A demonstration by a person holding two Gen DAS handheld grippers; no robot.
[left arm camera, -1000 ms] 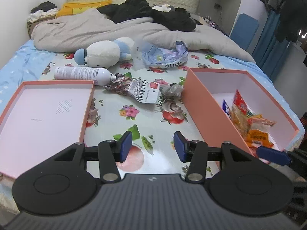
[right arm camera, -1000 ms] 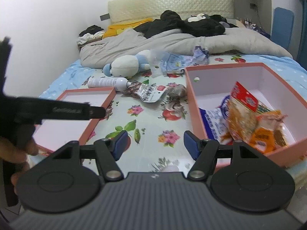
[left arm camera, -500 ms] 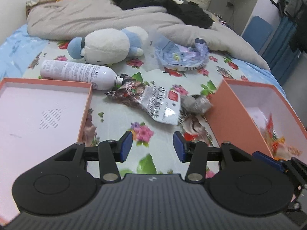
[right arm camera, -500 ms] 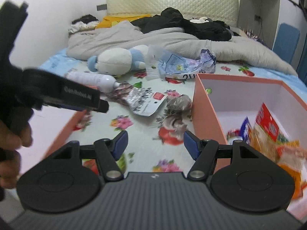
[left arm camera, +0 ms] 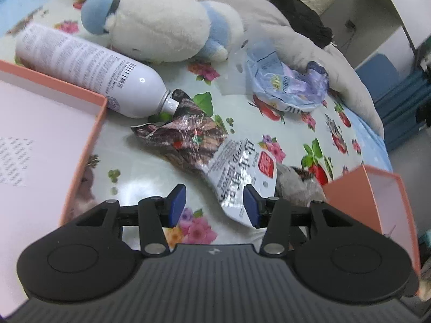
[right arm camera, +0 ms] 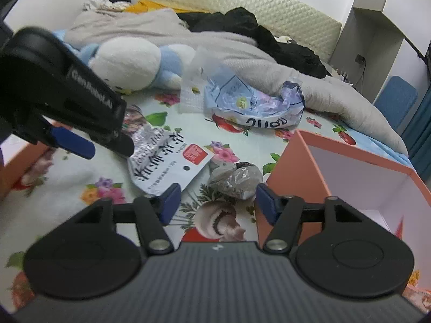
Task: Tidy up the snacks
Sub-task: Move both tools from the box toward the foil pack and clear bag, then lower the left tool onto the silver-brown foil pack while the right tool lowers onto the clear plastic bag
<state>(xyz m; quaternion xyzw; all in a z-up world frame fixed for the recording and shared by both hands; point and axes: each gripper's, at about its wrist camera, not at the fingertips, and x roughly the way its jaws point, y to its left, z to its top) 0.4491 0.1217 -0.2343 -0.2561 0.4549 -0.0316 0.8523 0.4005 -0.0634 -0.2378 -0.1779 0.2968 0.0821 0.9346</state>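
Both grippers are now low over the floral bedsheet (left arm camera: 140, 167), much closer to the loose snacks than a second ago, when they sat back with both boxes in full view.

Left gripper (left arm camera: 212, 206): jaws about half open, gap unchanged, holding nothing. It hangs just over the white end of the silver-and-brown snack bag (left arm camera: 215, 156), which lies flat between the spray bottle (left arm camera: 89, 67) and the orange box (left arm camera: 377, 188). Pads not touching it yet.

Right gripper (right arm camera: 218, 202): jaws have just been closing a little, still roughly half open, nothing between them. The small grey crumpled packet (right arm camera: 237, 179) sits just ahead of it, beside the box wall (right arm camera: 285, 167).

The blue-white bag (right arm camera: 250, 105) is farther back, near the plush toy (right arm camera: 129, 64). The lid (left arm camera: 45, 123) lies on the left.

My read: both hands are lined up for a pick, left on the big bag, right on the grey packet. Three snacks are still outside the box.
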